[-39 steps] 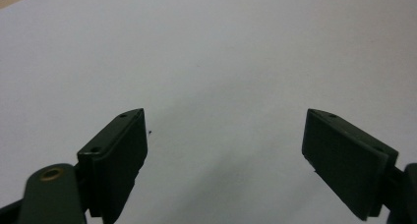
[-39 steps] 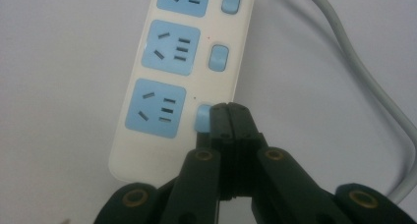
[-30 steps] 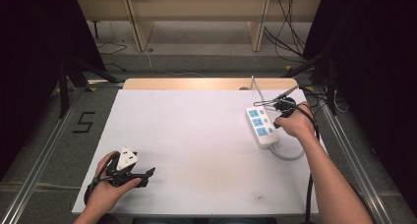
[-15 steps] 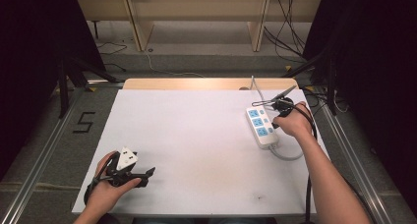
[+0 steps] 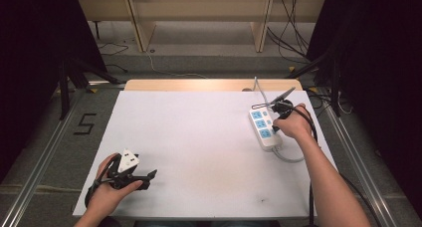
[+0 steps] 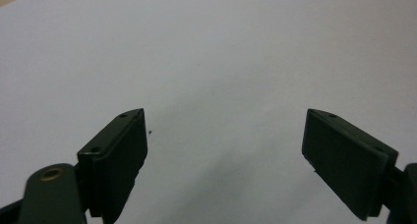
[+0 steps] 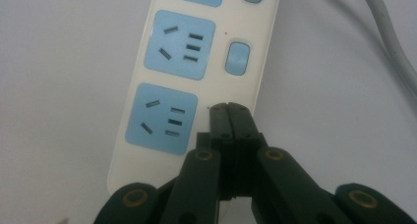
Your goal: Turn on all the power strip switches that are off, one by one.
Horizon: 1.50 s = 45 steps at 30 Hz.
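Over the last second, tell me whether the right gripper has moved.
No. In the high view the right gripper stays at the same spot over the power strip, near the table's right edge.

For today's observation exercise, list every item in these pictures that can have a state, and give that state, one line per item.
White power strip with blue sockets: flat on the table, all visible sockets empty.
Grey strip cable: attached, trailing off across the table.
Left tongs: open wide, holding nothing.
Right tongs: shut, tips over the strip beside a socket, where its switch would sit.
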### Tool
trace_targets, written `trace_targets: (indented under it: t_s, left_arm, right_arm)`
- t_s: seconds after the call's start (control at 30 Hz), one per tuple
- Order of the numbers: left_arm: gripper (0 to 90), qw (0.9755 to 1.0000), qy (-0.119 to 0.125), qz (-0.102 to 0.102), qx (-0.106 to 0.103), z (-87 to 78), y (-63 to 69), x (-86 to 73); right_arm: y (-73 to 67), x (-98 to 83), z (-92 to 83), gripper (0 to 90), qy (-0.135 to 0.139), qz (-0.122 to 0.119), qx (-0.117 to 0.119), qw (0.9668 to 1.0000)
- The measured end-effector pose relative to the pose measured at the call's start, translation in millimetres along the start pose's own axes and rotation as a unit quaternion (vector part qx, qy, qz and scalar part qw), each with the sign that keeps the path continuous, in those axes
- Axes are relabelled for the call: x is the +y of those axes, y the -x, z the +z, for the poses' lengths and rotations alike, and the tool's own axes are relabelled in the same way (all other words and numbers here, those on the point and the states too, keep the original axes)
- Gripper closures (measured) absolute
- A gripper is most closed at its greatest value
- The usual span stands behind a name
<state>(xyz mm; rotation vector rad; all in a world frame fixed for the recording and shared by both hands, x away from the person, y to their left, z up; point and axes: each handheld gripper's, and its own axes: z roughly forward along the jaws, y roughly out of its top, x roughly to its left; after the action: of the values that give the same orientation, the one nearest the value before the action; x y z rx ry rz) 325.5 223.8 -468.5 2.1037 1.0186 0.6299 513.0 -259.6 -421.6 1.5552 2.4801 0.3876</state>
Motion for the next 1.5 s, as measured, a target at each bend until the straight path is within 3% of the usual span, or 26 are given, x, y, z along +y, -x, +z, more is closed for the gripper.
trace_targets:
  t_s: [0.3, 0.47, 0.73, 1.1, 1.33, 1.5]
  left_arm:
    - [17.2, 1.0, 0.0, 0.0, 0.0, 0.0, 0.0, 0.1]
    - [17.2, 1.0, -0.001, 0.001, -0.001, -0.5, 0.2, 0.1]
    - [17.2, 1.0, -0.001, 0.0, -0.003, -0.3, 1.0, 0.2]
    - [17.2, 1.0, -0.002, 0.003, -0.003, -0.1, 1.3, 0.3]
    - [17.2, 1.0, -0.003, 0.002, -0.003, -0.1, 0.7, 0.4]
    - [17.2, 1.0, -0.002, 0.002, -0.003, 1.4, 0.7, 0.6]
  right_arm:
    - [-1.7, 1.7, 2.4, 90.0, -0.003, 0.0, 0.003, 1.0]
    - [-7.1, 4.1, 3.6, 90.0, -0.013, -0.011, -0.016, 0.9997]
    - [-8.0, 3.6, 5.1, 90.0, -0.019, -0.01, -0.019, 0.9996]
    - [-4.8, 3.9, 7.3, 90.0, -0.032, 0.002, -0.004, 0.9995]
    - [-4.0, 2.0, 5.5, 90.0, -0.021, -0.005, -0.002, 0.9998]
    - [1.3, 3.7, -6.8, 90.0, 0.018, 0.01, -0.006, 0.9998]
